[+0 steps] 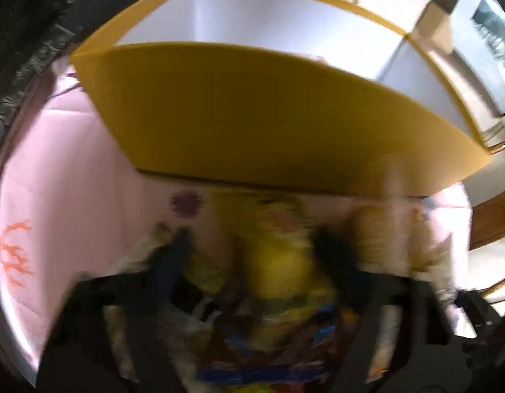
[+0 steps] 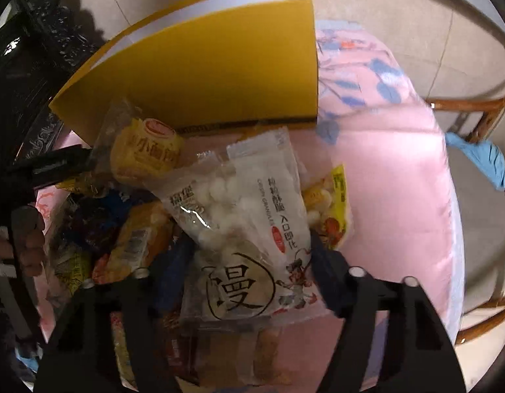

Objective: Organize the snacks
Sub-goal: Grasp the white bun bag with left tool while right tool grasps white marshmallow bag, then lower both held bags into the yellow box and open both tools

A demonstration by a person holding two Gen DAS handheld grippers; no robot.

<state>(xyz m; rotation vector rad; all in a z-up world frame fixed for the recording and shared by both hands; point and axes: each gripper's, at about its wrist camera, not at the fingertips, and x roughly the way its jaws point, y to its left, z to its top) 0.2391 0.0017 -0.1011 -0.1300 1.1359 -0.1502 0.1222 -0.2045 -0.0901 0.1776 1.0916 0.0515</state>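
Left tool point(image 1: 252, 245): low in the blurred left wrist view, its dark fingers point(image 1: 173, 255) either side of a yellow crinkly snack packet point(image 1: 285, 262); the blur hides whether the pads press on it, so I cannot tell if it is clamped.
Right tool point(image 2: 245, 262): at the bottom of the right wrist view, black fingers point(image 2: 324, 262) flanking a clear plastic bag of white puffed balls with black brush lettering point(image 2: 242, 222); the fingers lie against the bag's edges, but a real grip cannot be told.
Snack pile point(image 2: 128, 229): heaped lower left of centre in the right wrist view, on the bench; the packets overlap and touch one another.
Small bread pack point(image 2: 144, 154): yellow-orange wrapper with a red logo, at the upper left of the pile, touching the white bag.
Yellow-edged packet point(image 2: 334, 203): pokes out from under the white bag's right side.
Yellow cardboard box with white inside point(image 2: 219, 75): open-topped, just behind the pile, filling the upper middle of both views; its front wall stands between the snacks and its inside.
Bench cover point(image 2: 383, 163): pink cloth printed with blue leaves, bare on the right.
Person's hand point(image 2: 29, 242): fingers at the left edge, beside the pile.
Blue cloth point(image 2: 484, 157): draped on a wooden chair frame point(image 2: 475, 108) at the right edge.
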